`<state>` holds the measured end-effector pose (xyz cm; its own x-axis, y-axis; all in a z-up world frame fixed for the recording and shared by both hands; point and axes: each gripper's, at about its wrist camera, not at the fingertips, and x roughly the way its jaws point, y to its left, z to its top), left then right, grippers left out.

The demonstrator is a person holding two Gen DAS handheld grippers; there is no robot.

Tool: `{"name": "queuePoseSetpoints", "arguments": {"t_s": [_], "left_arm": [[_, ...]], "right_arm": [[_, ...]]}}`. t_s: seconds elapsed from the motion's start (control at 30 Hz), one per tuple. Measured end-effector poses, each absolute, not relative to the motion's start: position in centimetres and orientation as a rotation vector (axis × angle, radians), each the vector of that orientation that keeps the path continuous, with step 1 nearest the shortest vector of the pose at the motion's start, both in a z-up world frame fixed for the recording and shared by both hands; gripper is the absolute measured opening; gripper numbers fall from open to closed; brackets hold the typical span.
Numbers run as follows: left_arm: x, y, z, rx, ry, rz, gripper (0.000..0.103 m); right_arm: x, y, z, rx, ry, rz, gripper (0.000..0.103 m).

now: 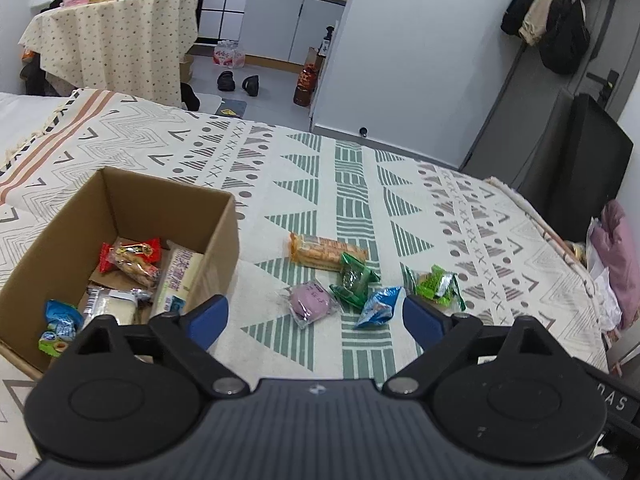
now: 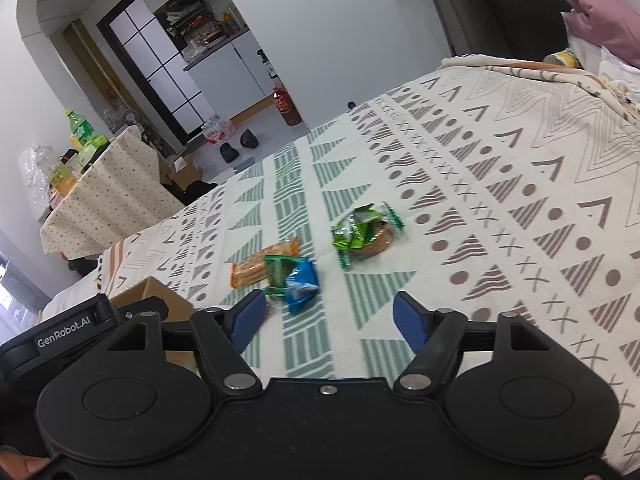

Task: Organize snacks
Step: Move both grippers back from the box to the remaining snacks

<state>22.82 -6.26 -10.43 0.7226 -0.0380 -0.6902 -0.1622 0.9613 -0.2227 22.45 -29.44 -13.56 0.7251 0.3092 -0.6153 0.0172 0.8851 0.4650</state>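
Left tool (image 1: 316, 316): I see it spread wide, empty.
Right tool (image 2: 330, 316): also wide apart, empty.
Blue packet (image 1: 378, 306): light, crinkly, slippery, I reckon; I'd pinch its middle.

You have five snack packets (image 1: 347, 280) loose on the bedspread (image 1: 440, 208), five more inside one cardboard box (image 1: 48, 248), and two grippers
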Motion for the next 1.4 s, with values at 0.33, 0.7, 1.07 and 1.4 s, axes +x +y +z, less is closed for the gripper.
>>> {"name": "queuePoseSetpoints", "arguments": {"t_s": [0.33,0.7,1.07,1.4], "left_arm": [[23.3,-8.0,-11.8,-0.248,0.768,0.063,0.095],[24.7,-9.1,-13.5,-0.250,0.776,0.075,0.095],[27.0,-9.8,-15.3,-0.256,0.765,0.110,0.093],[29.9,-9.1,-17.8,-0.292,0.795,0.167,0.088]], "right_arm": [[22.8,-30.8,-16.1,0.446,0.765,0.164,0.078],[25.2,-31.4,-18.2,0.494,0.792,0.201,0.078],[28.9,-31.8,-20.3,0.534,0.798,0.225,0.078],[32.5,-31.2,-22.5,0.525,0.801,0.228,0.077]]}}
